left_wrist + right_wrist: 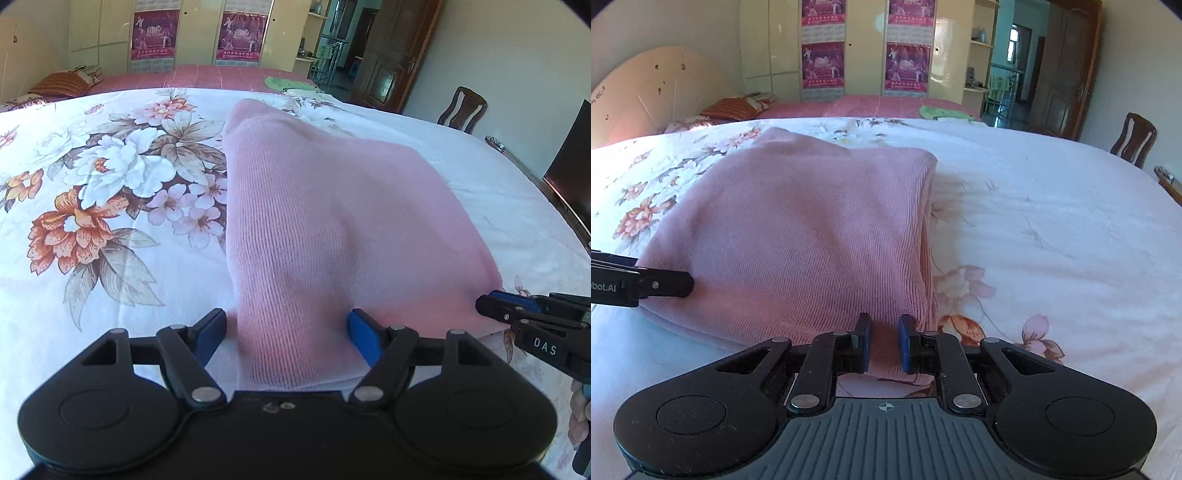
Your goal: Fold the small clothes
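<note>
Right wrist view: right gripper [884, 343] fingers clamp the pink garment [798, 236]; left gripper [286, 332] fingers spread wide around it on the bed [1071, 221].

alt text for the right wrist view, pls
The right gripper pinches the near edge of a folded pink knit garment lying on a white floral bedsheet. The left gripper reaches in from the left edge onto the garment's near left corner. Wardrobes with pink posters stand behind the bed.
</note>
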### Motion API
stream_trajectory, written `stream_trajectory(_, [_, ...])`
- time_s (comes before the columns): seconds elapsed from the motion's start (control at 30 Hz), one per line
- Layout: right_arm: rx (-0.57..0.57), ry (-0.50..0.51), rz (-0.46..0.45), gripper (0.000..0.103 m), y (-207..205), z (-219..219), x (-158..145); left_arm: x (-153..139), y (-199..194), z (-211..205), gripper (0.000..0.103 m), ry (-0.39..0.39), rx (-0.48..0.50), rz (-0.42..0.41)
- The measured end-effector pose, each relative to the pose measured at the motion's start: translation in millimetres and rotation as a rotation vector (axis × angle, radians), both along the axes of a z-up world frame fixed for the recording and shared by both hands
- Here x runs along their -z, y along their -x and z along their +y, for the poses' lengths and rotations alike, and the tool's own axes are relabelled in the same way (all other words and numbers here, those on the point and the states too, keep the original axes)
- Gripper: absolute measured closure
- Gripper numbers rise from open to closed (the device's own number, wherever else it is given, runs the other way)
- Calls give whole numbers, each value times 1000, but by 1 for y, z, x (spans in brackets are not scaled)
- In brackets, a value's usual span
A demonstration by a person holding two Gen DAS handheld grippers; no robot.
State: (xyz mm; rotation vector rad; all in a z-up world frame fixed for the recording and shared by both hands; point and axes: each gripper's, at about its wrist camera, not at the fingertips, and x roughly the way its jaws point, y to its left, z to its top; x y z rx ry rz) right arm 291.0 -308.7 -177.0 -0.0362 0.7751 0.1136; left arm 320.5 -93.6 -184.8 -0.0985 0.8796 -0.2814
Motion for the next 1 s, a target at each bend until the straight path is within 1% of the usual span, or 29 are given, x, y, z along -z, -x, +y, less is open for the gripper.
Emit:
stream_trajectory(0.1, [0, 31, 6, 89, 0, 7, -6, -3, -1, 0, 31, 0, 6, 11])
stream_trajectory(0.13, [1, 27, 9, 89, 1, 6, -8, -5, -1, 1, 31, 5, 5, 16])
stream_trajectory(0.23, [12, -17, 3, 89, 7, 0, -19, -12, -1, 4, 30, 31, 6, 24])
stream_trajectory(0.3, [18, -37, -1, 88, 6, -2, -26, -17, -2, 4, 29, 32, 9, 17])
stream_trajectory(0.33, [21, -48, -1, 85, 4, -3, -30, -19, -3, 3, 28, 29, 9, 15])
stream_trajectory(0.37, [30, -62, -4, 68, 1, -4, -33, -22, -5, 3, 27, 31, 9, 12])
stream_trajectory(0.4, [43, -73, -11, 55, -1, -5, -35, -24, -7, 4, 27, 36, 6, 10])
stream_trajectory(0.43, [55, -86, -24, 38, -3, -7, -38, -27, -9, 4, 26, 43, 2, 8])
stream_trajectory(0.5, [54, -117, -28, 38, -10, -10, -43, -32, -14, 6, 24, 68, -4, -3])
stream_trajectory(0.63, [63, -180, 1, 38, -34, -20, -41, -36, -30, 6, 22, 78, -16, -9])
stream_trajectory(0.73, [74, -248, 46, 38, -59, -34, -32, -32, -46, 8, 21, 81, -42, -3])
stream_trajectory(0.8, [83, -290, 71, 38, -75, -44, -25, -24, -59, 11, 21, 98, -63, 24])
stream_trajectory(0.87, [85, -336, 100, 38, -89, -53, -16, -15, -69, 14, 18, 132, -62, 54])
stream_trajectory(0.93, [69, -382, 126, 38, -101, -58, -7, -5, -77, 17, 16, 189, -61, 80])
stream_trajectory(1.0, [52, -421, 126, 38, -108, -61, 0, 4, -83, 20, 16, 247, -58, 111])
